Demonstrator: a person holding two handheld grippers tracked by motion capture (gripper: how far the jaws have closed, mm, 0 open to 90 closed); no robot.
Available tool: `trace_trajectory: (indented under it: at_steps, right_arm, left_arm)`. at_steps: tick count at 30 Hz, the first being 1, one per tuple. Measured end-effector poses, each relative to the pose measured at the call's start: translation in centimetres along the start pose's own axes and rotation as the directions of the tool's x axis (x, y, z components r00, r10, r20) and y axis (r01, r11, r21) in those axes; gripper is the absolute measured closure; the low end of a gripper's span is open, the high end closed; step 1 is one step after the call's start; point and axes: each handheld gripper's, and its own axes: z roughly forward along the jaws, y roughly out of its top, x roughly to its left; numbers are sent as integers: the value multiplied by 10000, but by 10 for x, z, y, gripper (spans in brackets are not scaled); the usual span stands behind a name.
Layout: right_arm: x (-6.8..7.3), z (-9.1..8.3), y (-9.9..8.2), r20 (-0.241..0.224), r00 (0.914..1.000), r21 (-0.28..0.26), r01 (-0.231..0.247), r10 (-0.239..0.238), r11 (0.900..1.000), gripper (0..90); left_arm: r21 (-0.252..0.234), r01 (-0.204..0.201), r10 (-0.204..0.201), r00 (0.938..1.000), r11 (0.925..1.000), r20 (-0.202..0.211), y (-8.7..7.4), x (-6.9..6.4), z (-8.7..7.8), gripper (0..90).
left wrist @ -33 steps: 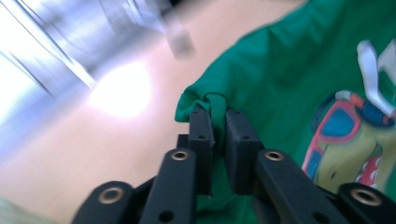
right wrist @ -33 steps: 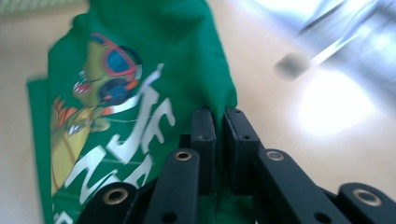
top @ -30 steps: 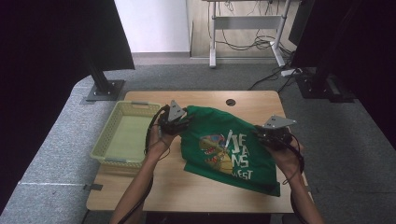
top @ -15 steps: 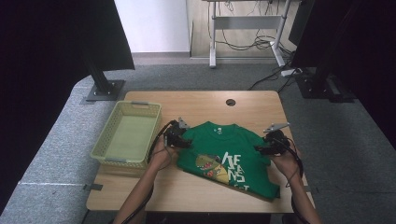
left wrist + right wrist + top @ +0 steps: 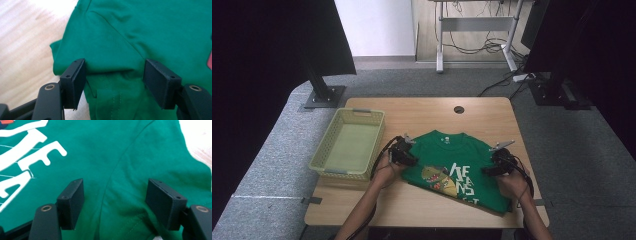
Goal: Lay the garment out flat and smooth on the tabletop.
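Wooden table (image 5: 432, 112) stood on grey carpet, dark curtains either side. One green dinosaur T-shirt (image 5: 457, 167) lay spread flat between two grippers; one yellow-green basket (image 5: 349, 145) sat beyond left gripper's outer side. Left gripper (image 5: 408, 157) rested at shirt's shoulder, jaws just spread, fabric slack between pads (image 5: 75, 80), unpinched. Right gripper (image 5: 492, 170) likewise, jaws just opening over other shoulder. Judged step: release after laying shirt out. Next move likely called for fresh pinch to start fold.
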Motion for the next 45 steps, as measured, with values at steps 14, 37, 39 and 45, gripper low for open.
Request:
trace_trajectory:
  at_steps: [14, 37, 39, 45]
  right_arm:
    - [-24, 6, 9, 542, 9957, 5, -752, 751, 9972, 315]
    - [25, -75, -30, -928, 9941, 181, 588, -569, 9981, 373]
    - [26, -75, -32, -891, 9944, 218, 599, -577, 9980, 374]
    - [24, -77, -51, -806, 9959, 371, 437, -406, 9984, 397]
  left_arm:
    - [-191, 1230, -1230, 9924, 9922, -17, -8, 22, -1, 366]
    - [-624, -48, 111, 9948, 9980, 1016, -47, -32, -46, 284]
    - [-713, -11, 64, 9972, 9975, 741, -49, -37, -44, 284]
    - [-916, 103, -52, 9984, 9957, 556, -49, -38, -40, 274]
